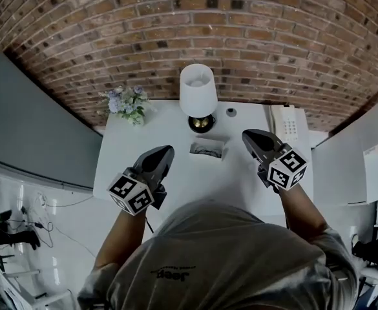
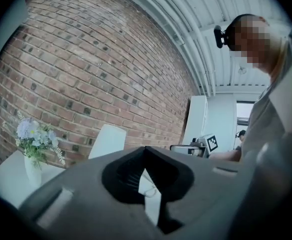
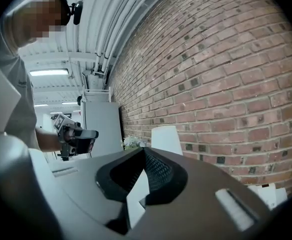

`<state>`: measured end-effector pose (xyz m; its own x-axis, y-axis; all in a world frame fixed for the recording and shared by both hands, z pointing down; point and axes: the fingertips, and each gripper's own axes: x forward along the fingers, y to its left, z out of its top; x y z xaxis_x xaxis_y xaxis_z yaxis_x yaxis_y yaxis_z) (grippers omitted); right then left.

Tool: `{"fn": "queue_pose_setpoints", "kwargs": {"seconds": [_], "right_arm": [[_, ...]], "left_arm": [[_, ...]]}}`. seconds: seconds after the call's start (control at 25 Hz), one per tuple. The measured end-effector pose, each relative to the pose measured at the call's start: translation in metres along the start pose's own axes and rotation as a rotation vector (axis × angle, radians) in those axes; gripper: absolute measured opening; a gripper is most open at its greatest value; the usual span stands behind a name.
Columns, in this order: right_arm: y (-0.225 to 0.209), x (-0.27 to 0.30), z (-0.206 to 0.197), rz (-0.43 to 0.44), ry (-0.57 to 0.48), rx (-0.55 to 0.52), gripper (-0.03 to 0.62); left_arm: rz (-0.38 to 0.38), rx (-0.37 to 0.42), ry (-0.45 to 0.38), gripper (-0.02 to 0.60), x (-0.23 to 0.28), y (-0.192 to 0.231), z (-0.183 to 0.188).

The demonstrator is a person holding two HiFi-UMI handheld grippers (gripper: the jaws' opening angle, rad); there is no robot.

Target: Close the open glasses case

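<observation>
White tabletop carries the open glasses case at frame centre between left gripper and right gripper, jaws pressed together, empty; a sideways push may skid it into the lamp.

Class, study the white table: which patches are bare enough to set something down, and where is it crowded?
Bare: the left part of the table, in front of the flowers; also the front strip between the glasses case and the person. Crowded: the back edge, with lamp, small round object and telephone.
</observation>
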<state>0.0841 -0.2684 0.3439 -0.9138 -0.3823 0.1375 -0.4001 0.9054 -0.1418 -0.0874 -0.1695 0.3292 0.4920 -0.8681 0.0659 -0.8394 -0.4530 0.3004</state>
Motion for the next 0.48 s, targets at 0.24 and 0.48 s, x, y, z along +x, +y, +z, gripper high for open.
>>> {"fn": "queue_pose_setpoints", "kwargs": {"seconds": [0.24,0.48], "right_arm": [[-0.020,0.002,-0.007,-0.033,-0.001,0.018,0.009],[-0.014,0.013,-0.004,-0.117,0.001,-0.003,0.009]], "left_arm": [[-0.025,-0.010,0.024,-0.003,0.023,0.011,0.000],[-0.122,-0.007,0.032,-0.003,0.029,0.034,0.005]]}}
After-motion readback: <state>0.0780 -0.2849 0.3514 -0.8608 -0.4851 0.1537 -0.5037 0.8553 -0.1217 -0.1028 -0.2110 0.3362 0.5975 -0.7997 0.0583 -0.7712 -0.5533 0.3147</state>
